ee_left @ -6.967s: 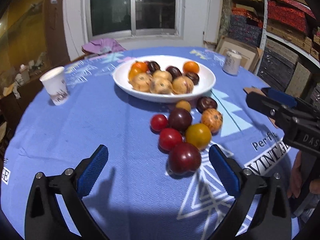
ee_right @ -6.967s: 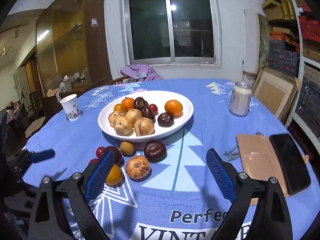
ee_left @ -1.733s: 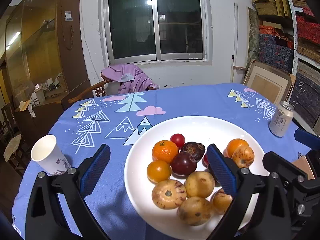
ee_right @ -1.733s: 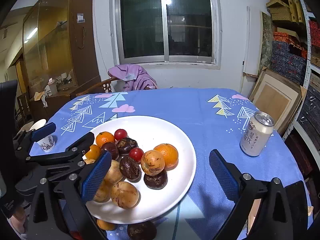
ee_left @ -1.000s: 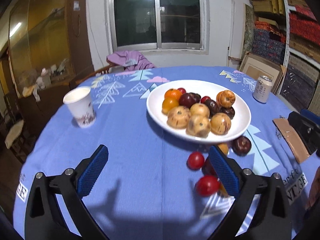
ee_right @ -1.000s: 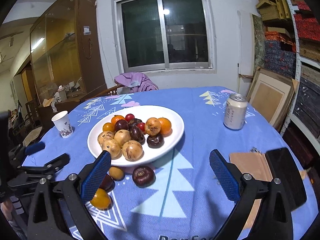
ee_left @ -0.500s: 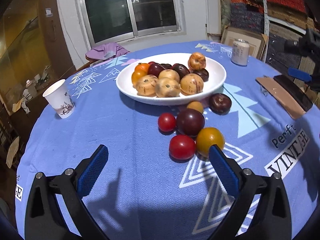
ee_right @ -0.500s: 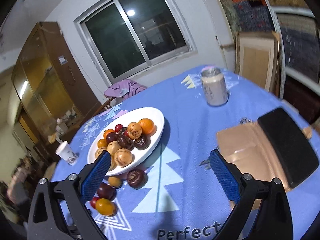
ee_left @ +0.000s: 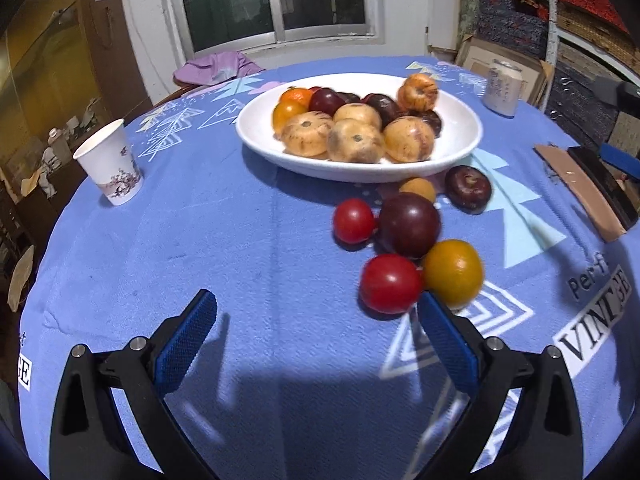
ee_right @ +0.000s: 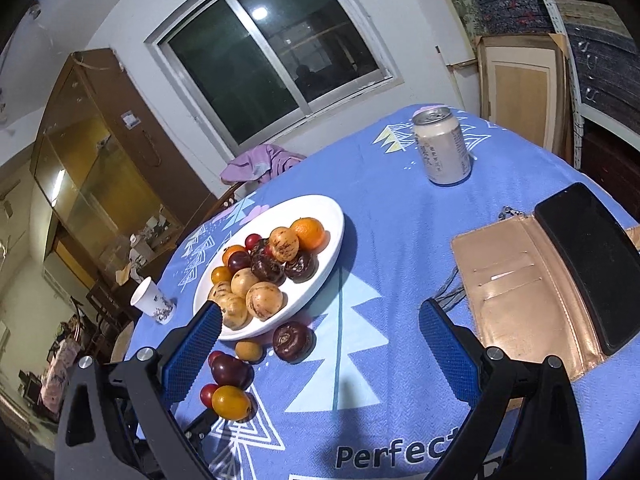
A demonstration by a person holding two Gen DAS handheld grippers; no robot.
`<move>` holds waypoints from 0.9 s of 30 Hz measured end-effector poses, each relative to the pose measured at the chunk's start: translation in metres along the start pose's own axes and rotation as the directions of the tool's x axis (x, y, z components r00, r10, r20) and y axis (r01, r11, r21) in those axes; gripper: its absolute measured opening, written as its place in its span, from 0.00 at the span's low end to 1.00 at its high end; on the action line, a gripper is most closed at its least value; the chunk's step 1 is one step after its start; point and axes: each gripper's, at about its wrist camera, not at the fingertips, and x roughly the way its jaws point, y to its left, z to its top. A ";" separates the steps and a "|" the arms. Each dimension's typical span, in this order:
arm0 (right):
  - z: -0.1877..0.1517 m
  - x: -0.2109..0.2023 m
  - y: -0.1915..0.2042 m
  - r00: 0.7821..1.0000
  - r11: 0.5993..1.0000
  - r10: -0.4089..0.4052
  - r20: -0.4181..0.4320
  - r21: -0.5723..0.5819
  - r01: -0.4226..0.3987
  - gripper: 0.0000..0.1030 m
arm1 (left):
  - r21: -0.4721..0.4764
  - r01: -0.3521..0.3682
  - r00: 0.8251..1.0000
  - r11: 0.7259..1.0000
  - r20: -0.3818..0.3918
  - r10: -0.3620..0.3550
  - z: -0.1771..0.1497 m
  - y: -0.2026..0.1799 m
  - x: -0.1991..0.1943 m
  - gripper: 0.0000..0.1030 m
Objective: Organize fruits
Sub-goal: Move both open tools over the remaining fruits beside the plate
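Observation:
A white plate [ee_left: 460,148] full of several fruits sits mid-table; it also shows in the right wrist view [ee_right: 320,248]. Loose fruits lie in front of it: a red tomato [ee_left: 390,284], a yellow tomato [ee_left: 454,274], a dark plum [ee_left: 410,224], a small red tomato [ee_left: 354,220], a small orange fruit [ee_left: 418,189] and a dark purple fruit [ee_left: 468,188]. My left gripper [ee_left: 316,340] is open and empty, low over the cloth, just short of the red tomato. My right gripper [ee_right: 320,348] is open and empty, raised and tilted over the table's right part.
A paper cup [ee_left: 110,168] stands at the left. A drink can [ee_right: 442,148] stands at the back right. A tan wallet with a black phone [ee_right: 560,280] lies at the right. The blue cloth [ee_left: 200,248] covers the round table.
My left gripper has moved forward and lower, so the loose fruits sit closer and larger. My right gripper has tilted and drawn a little nearer to the table. Both stay open.

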 end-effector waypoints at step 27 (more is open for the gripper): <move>-0.031 0.027 0.039 0.996 0.973 -0.025 -0.087 -0.230 0.004 0.97 | -0.109 0.045 0.999 0.993 0.002 -0.045 0.016 0.036 0.021 0.96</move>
